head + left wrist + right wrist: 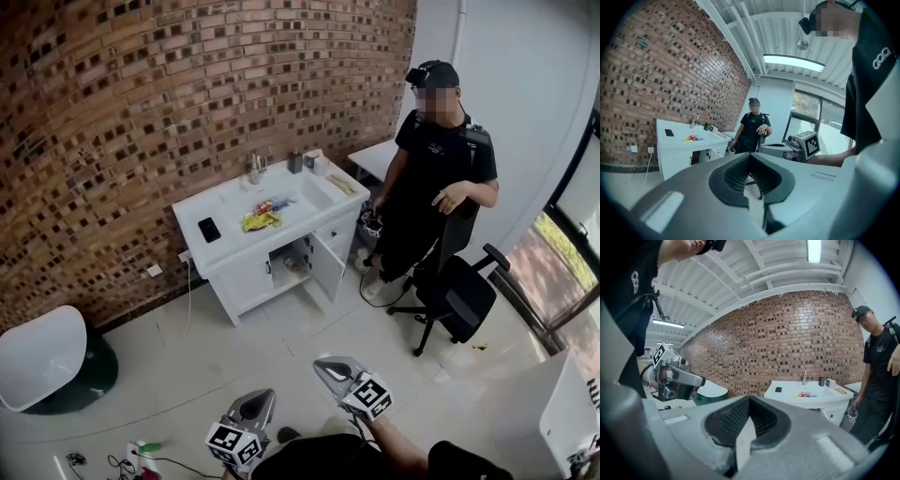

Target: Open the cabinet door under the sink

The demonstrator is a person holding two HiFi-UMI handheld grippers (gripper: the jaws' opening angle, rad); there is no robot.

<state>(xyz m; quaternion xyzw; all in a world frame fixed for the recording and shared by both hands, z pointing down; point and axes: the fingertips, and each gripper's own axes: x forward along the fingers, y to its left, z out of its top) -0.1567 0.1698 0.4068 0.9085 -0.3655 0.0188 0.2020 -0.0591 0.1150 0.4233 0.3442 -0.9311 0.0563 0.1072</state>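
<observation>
Against the brick wall (141, 112), well apart from both claws, the sink cabinet (246, 281) stands with one cabinet door (328, 265) swung open. Left claw (262, 398) and right claw (323, 364) are closed, holding nothing.

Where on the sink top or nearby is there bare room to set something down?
Bare: the counter end around the phone, and the floor tiles in front of the open cabinet door. Crowded: the basin holds colourful packets, and its back edge carries the faucet and cups.
</observation>
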